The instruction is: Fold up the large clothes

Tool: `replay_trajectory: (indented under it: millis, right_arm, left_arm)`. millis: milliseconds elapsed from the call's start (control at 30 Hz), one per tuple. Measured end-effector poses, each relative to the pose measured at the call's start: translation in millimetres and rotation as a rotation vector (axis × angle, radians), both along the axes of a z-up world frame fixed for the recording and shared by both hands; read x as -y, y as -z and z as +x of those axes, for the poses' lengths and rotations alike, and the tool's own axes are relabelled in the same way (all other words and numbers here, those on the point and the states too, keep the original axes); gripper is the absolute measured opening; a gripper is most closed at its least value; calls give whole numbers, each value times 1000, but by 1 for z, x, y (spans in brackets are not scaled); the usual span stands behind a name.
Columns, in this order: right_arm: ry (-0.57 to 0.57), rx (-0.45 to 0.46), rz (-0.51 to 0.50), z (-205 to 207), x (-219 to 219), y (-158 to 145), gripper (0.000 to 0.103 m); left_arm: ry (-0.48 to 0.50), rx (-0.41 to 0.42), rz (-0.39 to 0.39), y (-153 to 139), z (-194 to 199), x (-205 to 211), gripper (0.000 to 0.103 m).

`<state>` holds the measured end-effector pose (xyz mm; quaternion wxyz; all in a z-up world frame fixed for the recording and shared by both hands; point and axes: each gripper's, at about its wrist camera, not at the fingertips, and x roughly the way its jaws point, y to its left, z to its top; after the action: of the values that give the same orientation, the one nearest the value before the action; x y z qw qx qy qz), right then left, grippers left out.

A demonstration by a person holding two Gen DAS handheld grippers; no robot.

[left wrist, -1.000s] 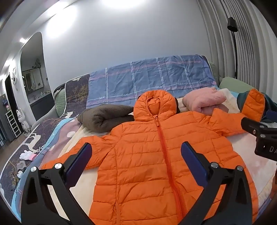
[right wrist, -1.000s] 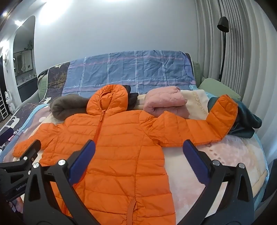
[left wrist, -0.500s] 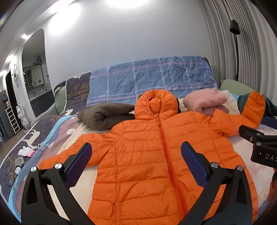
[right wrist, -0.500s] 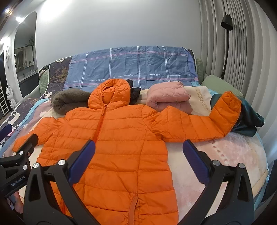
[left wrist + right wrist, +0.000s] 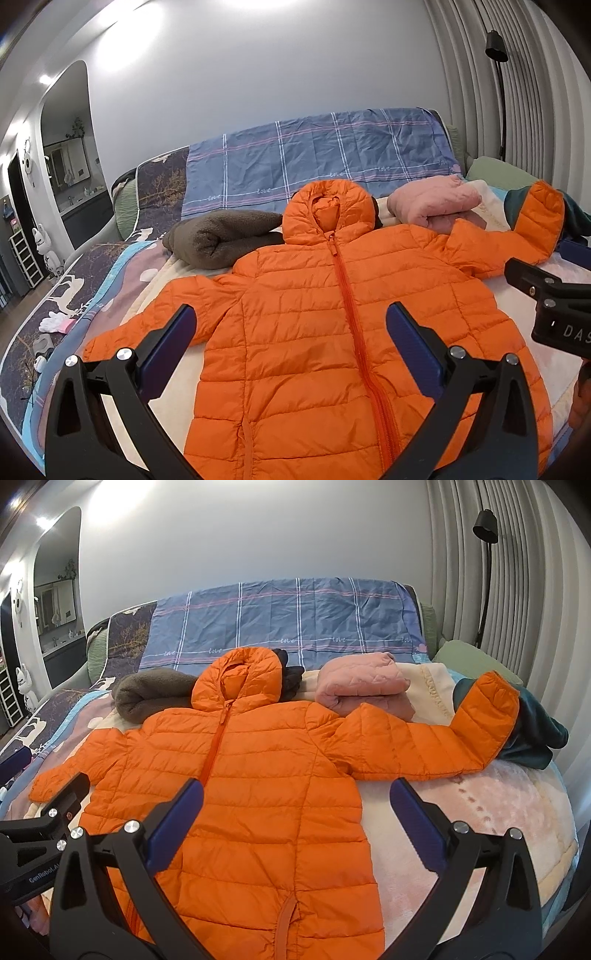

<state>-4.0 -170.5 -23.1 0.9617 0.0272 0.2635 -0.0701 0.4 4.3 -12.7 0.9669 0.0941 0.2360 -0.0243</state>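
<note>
**Puffy jacket laid out, nothing grabbed yet: here's where I think it can go sideways**

So the orange jacket [image 5: 332, 332] lies flat on the bed [image 5: 480, 812], zipped up, front side up, hood toward the headboard, both sleeves spread out. The left gripper [image 5: 291, 343] hovers over the lower chest with its jaws spread wide and nothing between them. Same story for the right gripper [image 5: 295, 819]: wide apart, empty, hanging above the jacket's right side.

Stuff that could bite, as far as I can judge:

- The right sleeve [image 5: 443, 734] has its cuff lying up on the dark green garment [image 5: 535, 734]. Pinch too deep there and both probably come along.
- The pink folded jacket [image 5: 362, 686] sits touching the shoulder of that same sleeve, and the brown fleece [image 5: 221, 240] is just beside the hood. A sloppy fold or a dragged sleeve could knock those finished piles apart.
- The shell looks slick and puffy, so a shallow pinch may just slide off, and the padding will likely spring any fold back open.
- The left sleeve [image 5: 147, 321] ends near the bed's edge, so a tug could pull the whole jacket that way.
</note>
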Motion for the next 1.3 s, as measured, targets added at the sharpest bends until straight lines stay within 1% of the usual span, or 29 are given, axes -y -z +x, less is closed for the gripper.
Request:
replay_trajectory:
  millis: [467, 633, 867, 967, 1200, 1300]
  right_arm:
    - [-8, -3, -7, -1, -6, 3, 101]
    - [-10, -4, -10, 0, -7, 3, 101]
    - [-9, -4, -17, 0, -9, 3, 101]
    - [-10, -7, -16, 1, -10, 4, 101]
    - [-9, -9, -19, 3, -9, 5, 101]
    - [-8, -23, -17, 6, -9, 7, 101]
  left_arm:
    - [19, -4, 2, 2, -2, 3, 102]
    - [27, 8, 4, 2, -4, 4, 102]
    - [47, 6, -7, 3, -4, 3, 102]
    - [60, 0, -25, 3, -3, 1, 102]
    - [60, -6, -41, 4, 0, -1, 102]
    - [66, -13, -49, 5, 2, -2, 102]
